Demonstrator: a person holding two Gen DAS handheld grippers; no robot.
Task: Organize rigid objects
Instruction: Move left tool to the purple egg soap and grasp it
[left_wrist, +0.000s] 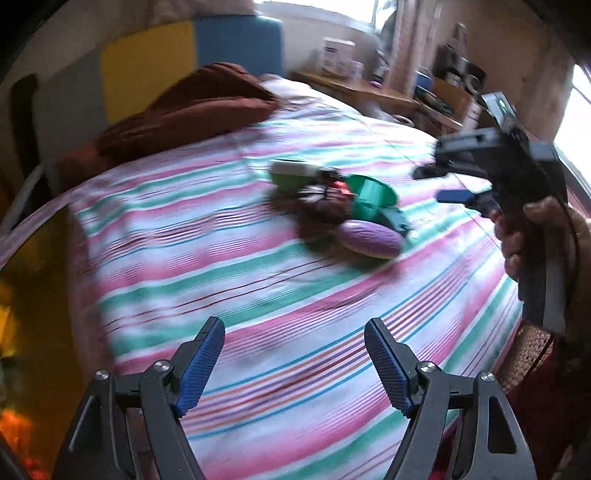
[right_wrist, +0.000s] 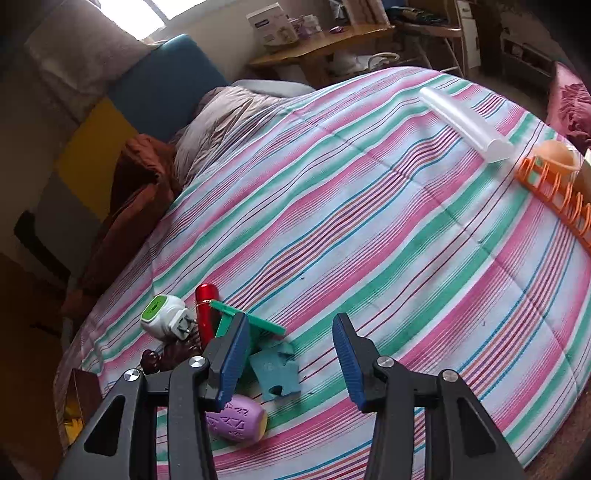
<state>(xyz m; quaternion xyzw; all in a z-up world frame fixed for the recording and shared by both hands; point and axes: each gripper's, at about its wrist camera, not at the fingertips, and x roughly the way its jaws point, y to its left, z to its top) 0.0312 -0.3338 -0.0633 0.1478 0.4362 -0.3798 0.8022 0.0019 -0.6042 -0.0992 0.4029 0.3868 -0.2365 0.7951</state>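
Striped sheet (right_wrist: 369, 221) in pink, green and white is covering the bed pretty much edge to edge, with a brown blanket (right_wrist: 136, 192) bunching up at the far left by the headboard. Working left to right in the right wrist view: a small pile is sitting near the left edge of the bed. A white plug (right_wrist: 166, 317) with a green face is lying at the left of it, a red tube (right_wrist: 207, 306) is standing just beside that, then a green flat piece (right_wrist: 255, 321) is leaning over a teal puzzle block (right_wrist: 277, 373). A dark brown figure (right_wrist: 162, 358) is sitting in front of the plug, and a purple egg (right_wrist: 236, 421) is lying nearest the camera. Right gripper (right_wrist: 291, 358) is hovering over the block with its jaws wide apart, holding nothing.

Well apart, at the far right, a white cylinder (right_wrist: 465, 125) is lying beside an orange rack (right_wrist: 554, 195).

Left gripper (left_wrist: 295, 369) is also gaping open and empty, hanging over bare sheet nearer than the pile; that view is blurry.
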